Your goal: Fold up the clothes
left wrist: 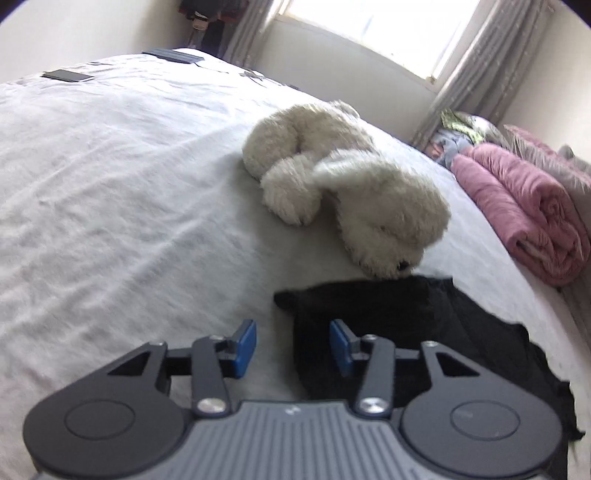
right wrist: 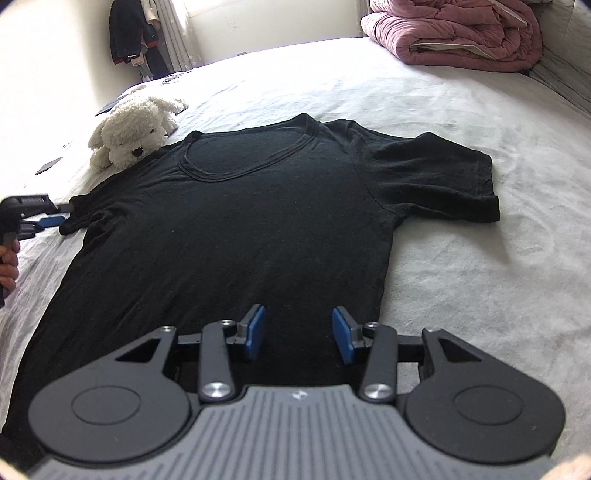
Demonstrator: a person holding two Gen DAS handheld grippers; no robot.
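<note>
On the white bed sheet (right wrist: 461, 258), a black T-shirt (right wrist: 240, 221) lies spread flat, neckline toward the top of the right wrist view and hem toward the bottom edge. At the far left of that frame a person's hand (right wrist: 9, 266) holds the left gripper (right wrist: 55, 220), whose blue pad sits right at the tip of the shirt's left sleeve; from this angle contact cannot be told. Just above, in the upper left, a white plush dog (right wrist: 129, 136) rests with its nose at the shirt's shoulder. In the lower centre, the right gripper (right wrist: 298, 338) hovers over the hem, jaws partly apart with only the flat cloth showing between the pads, nothing pinched. In the upper right a folded pink quilt (right wrist: 454, 33) sits near the bed's edge.

In the left wrist view, the left gripper's jaws stand partly apart too: the left pad is over bare sheet, the right pad over the sleeve, and the cloth is not clamped. The plush dog lies above centre, its nose touching the sleeve's far edge, and the pink quilt is at the right.
</note>
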